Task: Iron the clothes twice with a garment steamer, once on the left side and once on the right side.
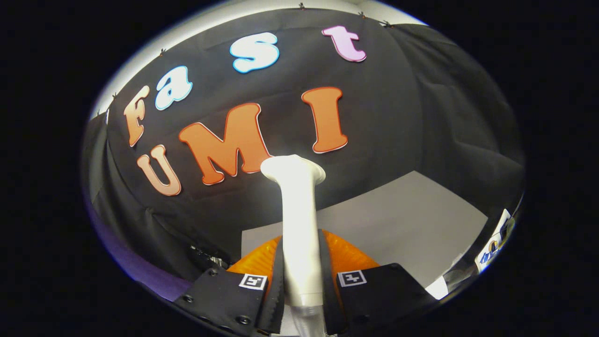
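Holding the garment steamer (298, 220) upright, your hand-held gripper (299, 281) is clamped on its handle; keep that grip firm and glide its head slowly down each side.

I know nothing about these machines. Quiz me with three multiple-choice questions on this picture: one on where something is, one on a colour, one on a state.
1. Where is the garment steamer?
A. between the fingers of the hand-held gripper
B. lying on the grey surface
C. hanging on the wall

2. What colour is the steamer's handle?
A. blue
B. white
C. green

3. How do the fingers stand?
A. wide apart, holding nothing
B. closed on the steamer's handle
C. closed on a cloth

Answers:
1 A: the handle rises from between the two fingers.
2 B: handle and flared head look white against the dark wall.
3 B: both fingers press the handle's sides.
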`<state>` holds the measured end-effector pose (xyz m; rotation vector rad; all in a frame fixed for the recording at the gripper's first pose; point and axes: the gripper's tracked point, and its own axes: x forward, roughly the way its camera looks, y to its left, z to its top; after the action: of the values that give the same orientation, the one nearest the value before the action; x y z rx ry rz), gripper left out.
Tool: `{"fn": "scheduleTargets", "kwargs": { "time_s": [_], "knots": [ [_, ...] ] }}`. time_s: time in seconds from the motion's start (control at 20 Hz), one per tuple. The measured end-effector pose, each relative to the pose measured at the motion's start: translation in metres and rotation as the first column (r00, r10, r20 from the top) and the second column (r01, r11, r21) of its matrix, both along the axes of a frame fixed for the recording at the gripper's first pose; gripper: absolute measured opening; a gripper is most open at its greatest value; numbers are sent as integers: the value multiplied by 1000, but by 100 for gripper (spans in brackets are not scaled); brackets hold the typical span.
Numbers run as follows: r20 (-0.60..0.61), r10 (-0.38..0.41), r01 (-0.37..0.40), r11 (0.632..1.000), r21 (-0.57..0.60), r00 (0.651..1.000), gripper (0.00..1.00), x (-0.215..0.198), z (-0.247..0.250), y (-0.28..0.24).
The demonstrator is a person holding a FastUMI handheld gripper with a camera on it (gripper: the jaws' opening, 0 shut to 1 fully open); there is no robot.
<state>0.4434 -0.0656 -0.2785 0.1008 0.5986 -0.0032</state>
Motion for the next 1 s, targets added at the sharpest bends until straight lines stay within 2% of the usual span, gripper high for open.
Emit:
{"fn": "scheduleTargets", "kwargs": {
  "time_s": [0.3, 0.5, 0.85, 1.0],
  "knots": [
    [140, -24, 24, 1000, 4, 990, 42, -70, 72, 20],
    [228, -27, 36, 999, -36, 973, 41, -118, 111, 38],
    [328, -35, 45, 999, -25, 944, 41, -214, 153, 69],
    [354, -16, 20, 1000, -9, 935, 41, -256, 165, 93]
  ]
}}
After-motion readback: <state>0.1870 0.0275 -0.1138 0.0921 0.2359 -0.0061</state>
